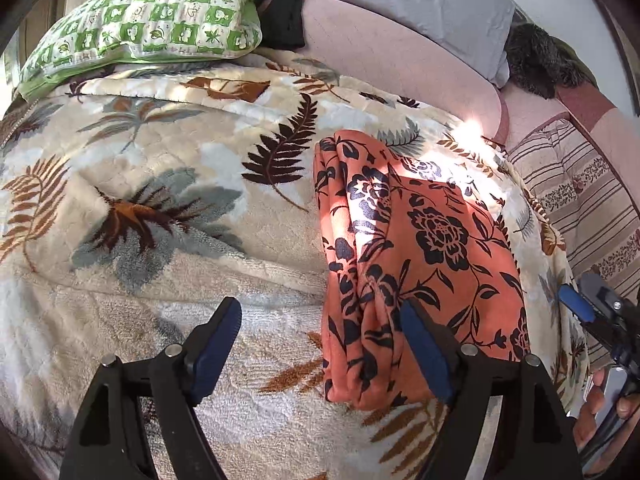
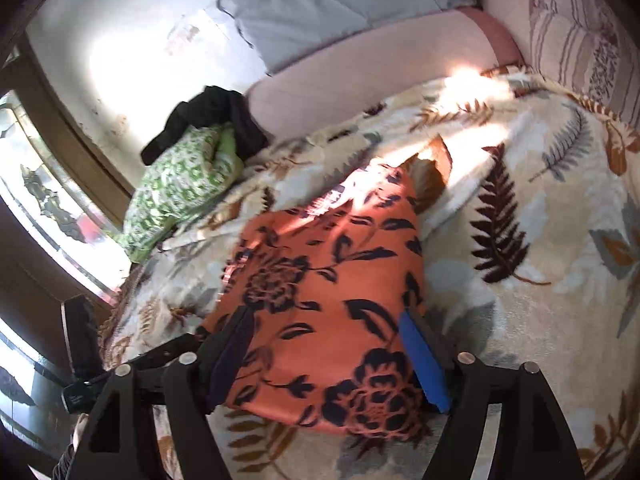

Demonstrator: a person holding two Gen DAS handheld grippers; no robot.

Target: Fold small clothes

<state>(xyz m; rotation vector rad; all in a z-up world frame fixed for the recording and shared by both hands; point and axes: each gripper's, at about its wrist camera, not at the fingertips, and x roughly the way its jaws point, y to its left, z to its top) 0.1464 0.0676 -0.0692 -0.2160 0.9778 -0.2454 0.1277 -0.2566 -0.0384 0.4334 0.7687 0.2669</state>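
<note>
An orange garment with black flowers lies folded in a long stack on the leaf-patterned blanket. My left gripper is open and empty; its right finger lies over the garment's near left fold, its left finger over the blanket. In the right wrist view the same garment sits between the wide-open fingers of my right gripper, which hovers over its near end and holds nothing. The right gripper also shows at the right edge of the left wrist view, beside the garment.
A green checked pillow with a black cloth on it lies at the head of the bed. A pink bolster, a grey pillow and a striped quilt lie to the right. A window is at the left.
</note>
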